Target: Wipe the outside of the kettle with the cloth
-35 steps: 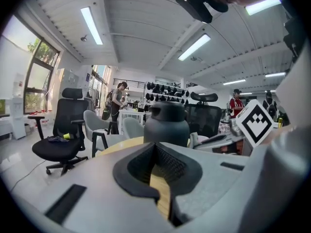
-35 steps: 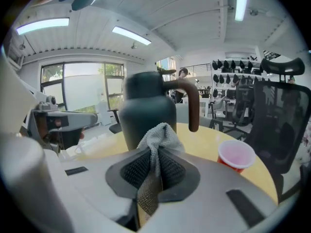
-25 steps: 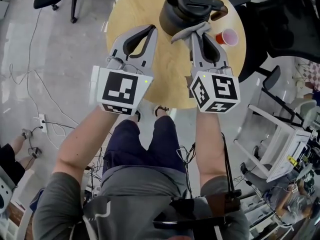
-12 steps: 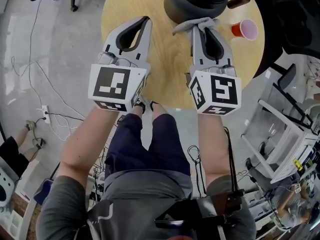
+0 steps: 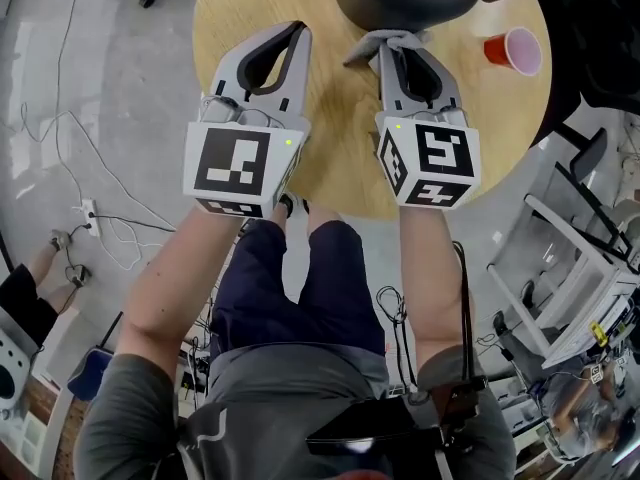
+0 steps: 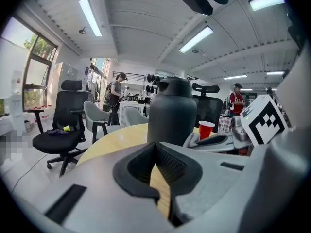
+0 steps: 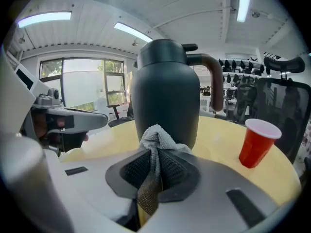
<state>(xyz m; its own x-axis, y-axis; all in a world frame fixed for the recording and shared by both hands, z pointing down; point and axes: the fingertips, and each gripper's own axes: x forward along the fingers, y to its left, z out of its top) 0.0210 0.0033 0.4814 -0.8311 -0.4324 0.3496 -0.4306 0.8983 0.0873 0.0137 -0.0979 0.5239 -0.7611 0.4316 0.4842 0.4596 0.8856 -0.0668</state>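
- My right hand-held gripper was pinching the cloth. The grey cloth ran down between its 2 jaws, and a bunched tuft stuck out past the tips.
- The kettle stood upright on the round wooden surface, straight ahead of that gripper and along the line of its jaws.
- The kettle's long axis was vertical. Its handle was on the far right side as the right gripper view showed it.
- The tuft lay against the kettle's lower wall or just short of it; I could not tell from these views whether it touched.
- My left hand-held gripper had its jaws pressed together at the tips with nothing between them. It hung over the surface beside the right one.
- From the left gripper the kettle lay ahead and off to the right, so the right gripper was the nearer 1.
- A red cup stood on the surface to the right of the kettle, clear of it.
- My judgement was that the wipe would need the cloth pushed forward onto the wall and then drawn around or up it.
- I judged that a sweep toward the right would have to keep clear of the cup.
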